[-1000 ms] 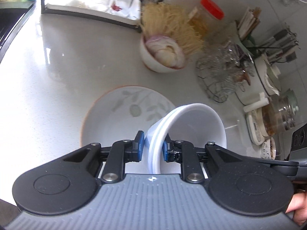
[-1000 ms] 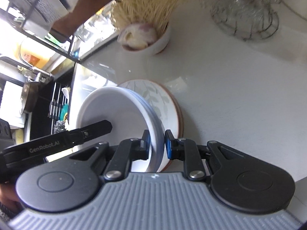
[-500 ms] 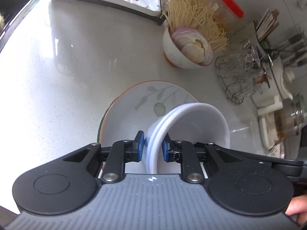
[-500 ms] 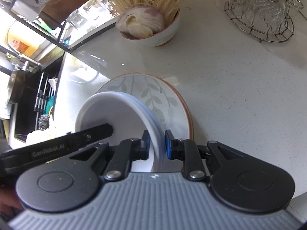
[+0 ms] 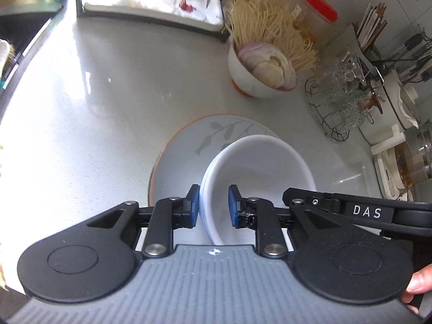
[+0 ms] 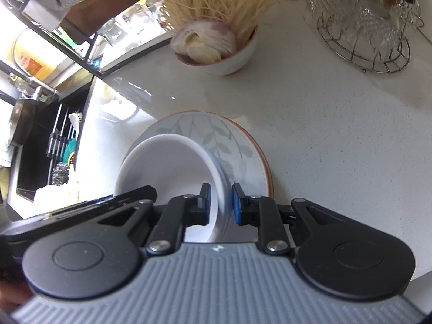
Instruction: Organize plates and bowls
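Stacked white bowls (image 5: 259, 162), nested, plain, empty, sit on the leaf-patterned plate (image 5: 186, 145), toward its near side. Plate: pale grey, orange-brown rim, lying flat on the white countertop (image 5: 94, 108). Count of bowls unclear; layered rims are visible.

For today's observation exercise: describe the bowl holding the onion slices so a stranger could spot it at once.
Start at the leaf-patterned plate on the white counter. Beyond it stands a white bowl, beside the wire glass rack. Unlike the plain white bowls, it holds onion slices and dry noodles.
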Tool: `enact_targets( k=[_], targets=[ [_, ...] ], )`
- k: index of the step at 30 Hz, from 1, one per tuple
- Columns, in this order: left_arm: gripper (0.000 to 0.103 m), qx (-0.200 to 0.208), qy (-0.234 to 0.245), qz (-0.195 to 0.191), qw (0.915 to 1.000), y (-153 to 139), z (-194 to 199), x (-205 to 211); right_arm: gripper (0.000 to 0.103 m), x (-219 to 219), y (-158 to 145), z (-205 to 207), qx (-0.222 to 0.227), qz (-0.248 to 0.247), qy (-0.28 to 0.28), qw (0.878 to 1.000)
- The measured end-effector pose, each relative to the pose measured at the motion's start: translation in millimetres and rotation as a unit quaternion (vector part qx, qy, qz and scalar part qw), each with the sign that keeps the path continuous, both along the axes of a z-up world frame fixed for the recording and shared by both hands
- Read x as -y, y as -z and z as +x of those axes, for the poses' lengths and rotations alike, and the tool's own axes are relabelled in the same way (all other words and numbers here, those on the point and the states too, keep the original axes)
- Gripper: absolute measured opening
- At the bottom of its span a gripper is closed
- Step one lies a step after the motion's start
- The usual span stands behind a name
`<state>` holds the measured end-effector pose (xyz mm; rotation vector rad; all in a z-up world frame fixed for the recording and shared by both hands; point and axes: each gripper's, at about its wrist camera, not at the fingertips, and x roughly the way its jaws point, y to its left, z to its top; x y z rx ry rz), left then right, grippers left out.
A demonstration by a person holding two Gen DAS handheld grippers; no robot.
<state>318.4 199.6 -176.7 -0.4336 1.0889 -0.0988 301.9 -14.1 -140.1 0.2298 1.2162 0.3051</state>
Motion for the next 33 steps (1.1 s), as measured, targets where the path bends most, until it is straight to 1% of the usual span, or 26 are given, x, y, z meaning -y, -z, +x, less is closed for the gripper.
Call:
enact_targets(
  k=[1, 2, 4, 5, 6, 9, 13, 15, 19, 23, 28, 33],
  targets=[
    [0.028, 0.004, -0.002, 0.006, 1.0, -4, -2, 0, 0.025, 2, -2, 0, 0.002, 0.002, 0.0, 1.0],
    [0.028, 0.008, -0.006, 0.011, 0.9999, -8, -5, 0, 0.031, 3, -5, -1, 0.007, 0.003, -0.001, 1.0],
    [0.029, 0.016, -0.01, 0.019, 0.9996, -18, -10, 0, 0.035, 7, -11, -4, 0.018, 0.004, -0.005, 1.0],
    [0.03, 0.021, -0.01, 0.022, 0.9995, -23, -13, 1, 0.04, 9, -15, -6, 0.023, 0.006, -0.004, 1.0],
    [0.031, 0.027, -0.012, 0.027, 0.9992, -29, -16, 2, 0.042, 11, -19, -8, 0.028, 0.01, -0.003, 1.0],
    [0.032, 0.045, -0.014, 0.039, 0.9982, -47, -27, 6, 0.042, 20, -32, -16, 0.047, 0.023, 0.0, 0.999],
    [0.032, 0.074, -0.021, 0.051, 0.9958, -76, -44, 14, 0.042, 30, -58, -31, 0.091, 0.037, -0.006, 0.995],
    [0.032, 0.095, -0.026, 0.061, 0.9933, -94, -56, 19, 0.042, 35, -72, -40, 0.115, 0.044, -0.009, 0.992],
    [0.032, 0.138, -0.038, 0.067, 0.9875, -134, -82, 28, 0.042, 49, -104, -61, 0.173, 0.057, -0.012, 0.983],
    [0.032, 0.173, -0.038, 0.086, 0.9804, -168, -110, 42, 0.042, 62, -132, -86, 0.223, 0.07, -0.015, 0.972],
    [0.032, 0.195, -0.043, 0.096, 0.975, -190, -148, 65, 0.042, 80, -154, -119, 0.265, 0.078, -0.017, 0.961],
    [0.032, 0.2, -0.051, 0.102, 0.9731, -196, -185, 85, 0.042, 94, -164, -154, 0.292, 0.07, -0.027, 0.954]
  ],
)
